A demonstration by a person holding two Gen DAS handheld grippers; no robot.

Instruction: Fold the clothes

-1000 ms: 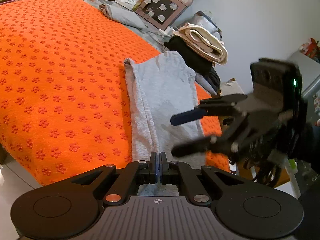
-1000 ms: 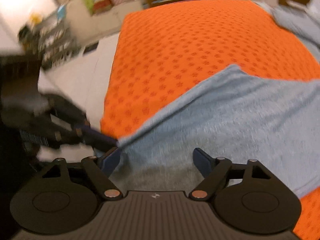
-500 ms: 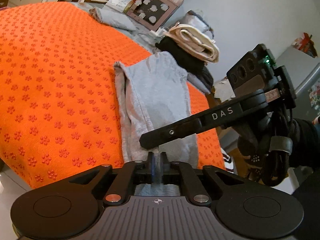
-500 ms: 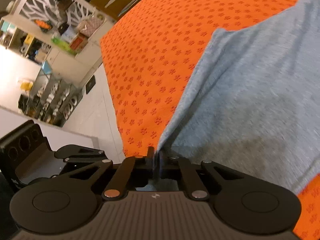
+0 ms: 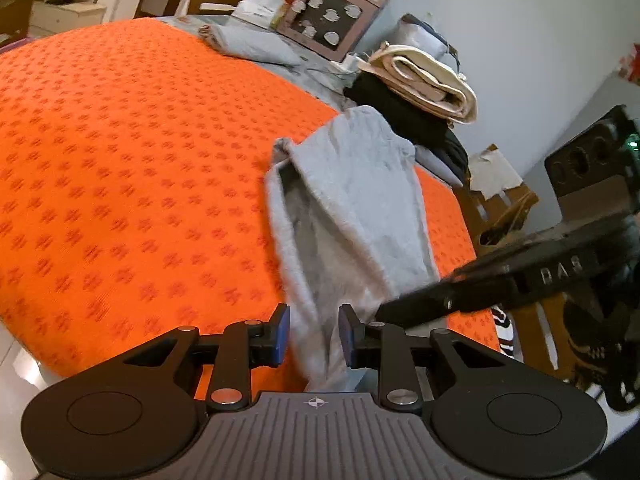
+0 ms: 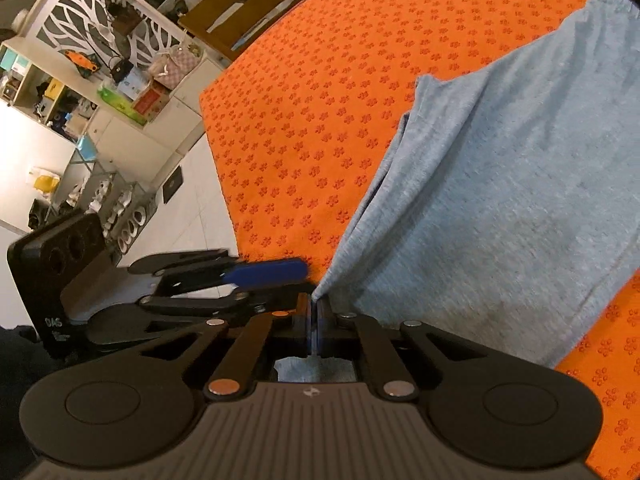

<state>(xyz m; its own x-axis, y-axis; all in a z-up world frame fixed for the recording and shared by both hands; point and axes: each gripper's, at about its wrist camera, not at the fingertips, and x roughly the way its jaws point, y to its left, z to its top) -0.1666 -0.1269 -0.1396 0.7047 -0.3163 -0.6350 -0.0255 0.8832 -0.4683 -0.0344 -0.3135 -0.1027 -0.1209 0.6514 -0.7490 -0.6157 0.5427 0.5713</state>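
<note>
A grey garment point(image 5: 352, 208) lies lengthwise along the right side of an orange flower-patterned bedspread point(image 5: 120, 160). Its near end is lifted off the bed. My left gripper point(image 5: 313, 330) has its jaws opening. The cloth hangs loose between the blue pads, which do not press on it. My right gripper point(image 6: 313, 312) is shut on the near corner of the garment point(image 6: 500, 184), with cloth showing behind the pads. Its fingers point(image 5: 432, 300) reach in from the right, just beside the left gripper. The left gripper's blue-padded fingers point(image 6: 264, 272) show at the left.
Folded beige and black clothes point(image 5: 424, 80) are stacked at the bed's far right corner, with a grey pillow point(image 5: 252, 42) and a patterned box point(image 5: 332, 28) behind. A wooden chair point(image 5: 500, 208) stands right of the bed. White floor point(image 6: 180, 208) and cluttered shelves point(image 6: 80, 100) lie left.
My right gripper rolled and closed from wide open onto the garment's corner. My left gripper's jaws went from shut on the cloth to parted. The garment's near edge has lifted and opened up.
</note>
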